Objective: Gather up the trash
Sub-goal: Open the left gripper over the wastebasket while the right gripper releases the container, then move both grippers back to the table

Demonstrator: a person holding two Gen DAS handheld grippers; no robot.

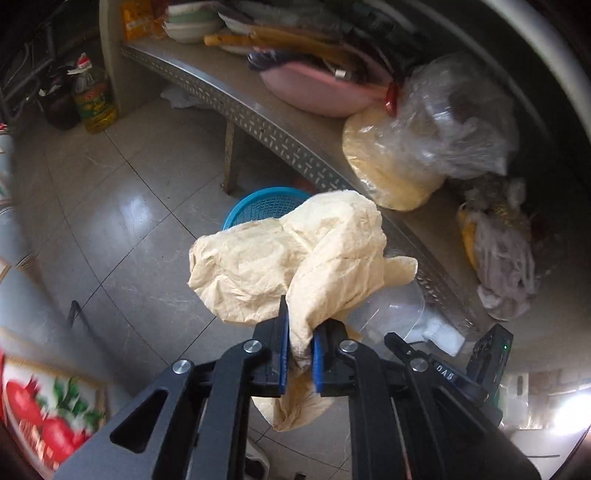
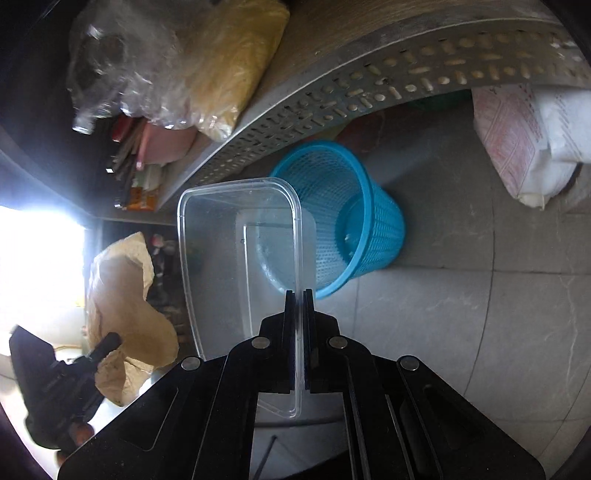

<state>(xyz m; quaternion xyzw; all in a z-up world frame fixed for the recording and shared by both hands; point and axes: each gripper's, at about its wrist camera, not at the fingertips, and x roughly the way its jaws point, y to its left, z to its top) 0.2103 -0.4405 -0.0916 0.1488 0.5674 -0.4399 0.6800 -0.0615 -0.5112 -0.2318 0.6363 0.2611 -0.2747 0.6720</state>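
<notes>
Beige wrapper [image 1: 288, 254] hides blue basket [image 1: 255, 206].

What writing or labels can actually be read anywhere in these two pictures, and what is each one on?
"DAS", as best I can read it: white letters on the black device beside the left gripper.
Oil bottle on the floor: label too blurred to read.
Orange packet on the table: print too blurred.
White sack under the table: red print too small and blurred.

Tiled floor [image 2: 461, 332] is carrying blue basket [image 2: 347, 218], sitting just beside perforated shelf [image 2: 332, 99]; shelf is bearing plastic bags [image 1: 424, 140].
</notes>
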